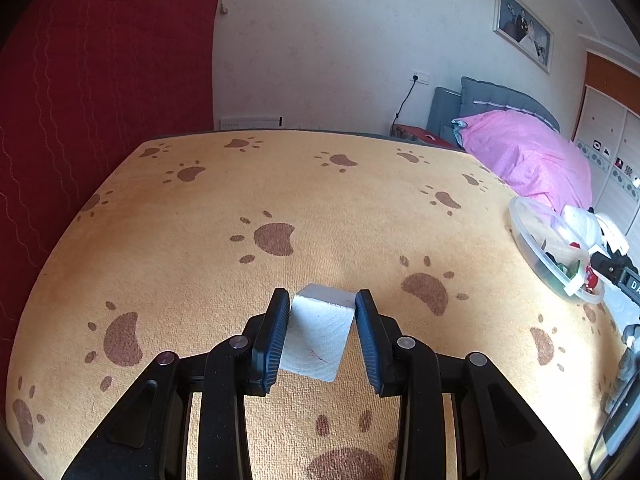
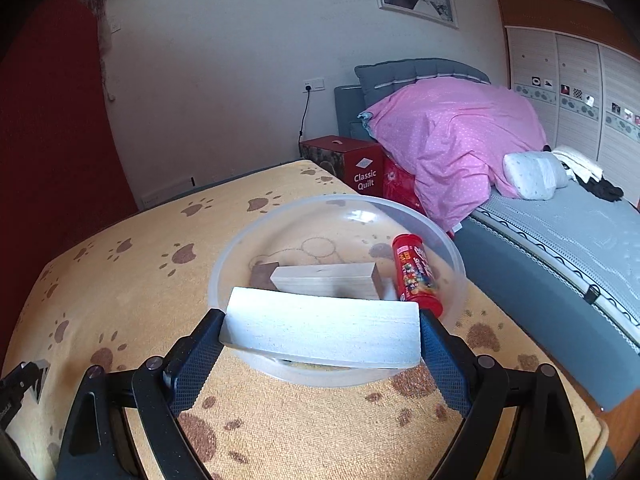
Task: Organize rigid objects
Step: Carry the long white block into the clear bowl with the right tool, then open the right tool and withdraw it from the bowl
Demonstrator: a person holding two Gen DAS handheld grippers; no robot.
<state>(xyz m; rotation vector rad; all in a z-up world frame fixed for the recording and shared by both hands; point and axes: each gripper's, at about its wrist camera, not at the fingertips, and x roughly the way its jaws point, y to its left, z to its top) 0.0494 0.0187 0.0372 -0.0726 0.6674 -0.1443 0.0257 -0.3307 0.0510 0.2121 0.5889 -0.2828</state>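
We see the right gripper (image 2: 320, 332) holding a long pale wooden block (image 2: 322, 334) crosswise, one pad on each end face, jaws spread wide. The block sits over the near rim of a clear plastic bowl (image 2: 224, 264) directly ahead of the gripper. Inside the bowl, beyond the held block, lies a second pale wooden block (image 2: 326, 280), with a small dark brown block (image 2: 262, 274) at its left end. A red cylindrical can (image 2: 416, 276) leans in the bowl ahead and to the right. The bowl rests on an orange paw-print cloth (image 2: 132, 280) under the gripper.
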